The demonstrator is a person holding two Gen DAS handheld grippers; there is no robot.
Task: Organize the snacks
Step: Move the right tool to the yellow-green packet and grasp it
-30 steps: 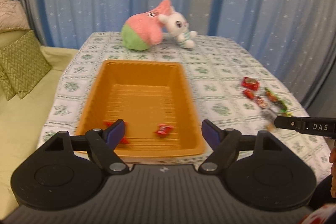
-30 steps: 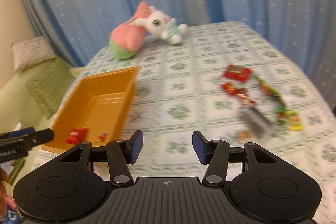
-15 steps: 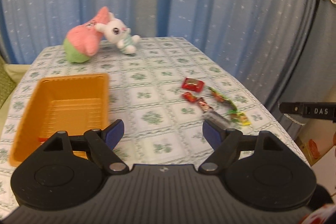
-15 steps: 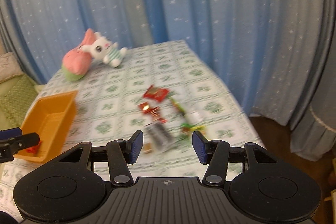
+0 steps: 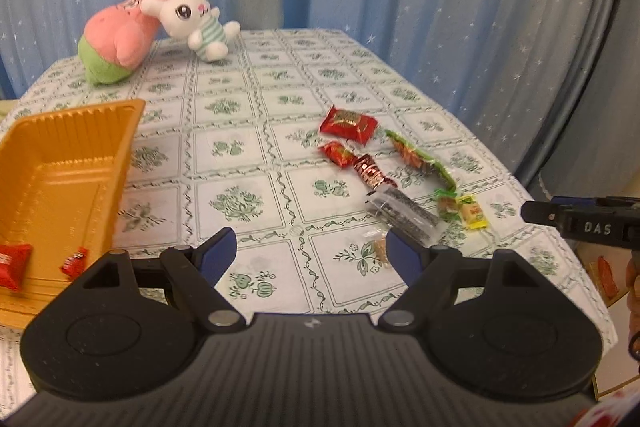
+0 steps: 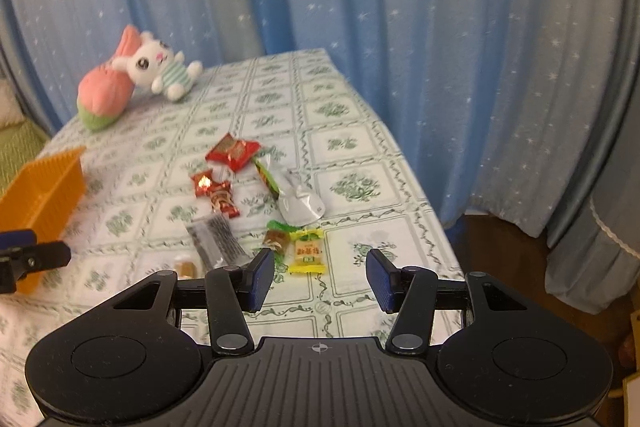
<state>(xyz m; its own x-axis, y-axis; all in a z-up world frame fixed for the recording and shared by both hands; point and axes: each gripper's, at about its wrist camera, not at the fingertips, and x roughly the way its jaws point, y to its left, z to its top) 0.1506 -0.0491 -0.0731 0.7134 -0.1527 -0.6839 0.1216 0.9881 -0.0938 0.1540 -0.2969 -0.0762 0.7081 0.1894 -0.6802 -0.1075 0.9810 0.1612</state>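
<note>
Left gripper (image 5: 311, 251) jaws wide apart, nothing held, over the table's near edge. Right gripper (image 6: 320, 277) also spread, empty, above the near right corner. Orange tray (image 5: 76, 131) sits at the table's left edge with two red wrapped candies (image 5: 12, 265) at its near end. Loose snacks lie clustered toward the right edge: red packet (image 5: 348, 125), green strip pack (image 5: 420, 161), clear dark-filled sachet (image 5: 404, 213), yellow candy (image 6: 307, 251). Pink plush (image 5: 116, 39) and white bunny plush (image 5: 192, 17) touch each other at the far left corner.

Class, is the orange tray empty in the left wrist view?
No: two red snack packets lie inside the orange tray.
</note>
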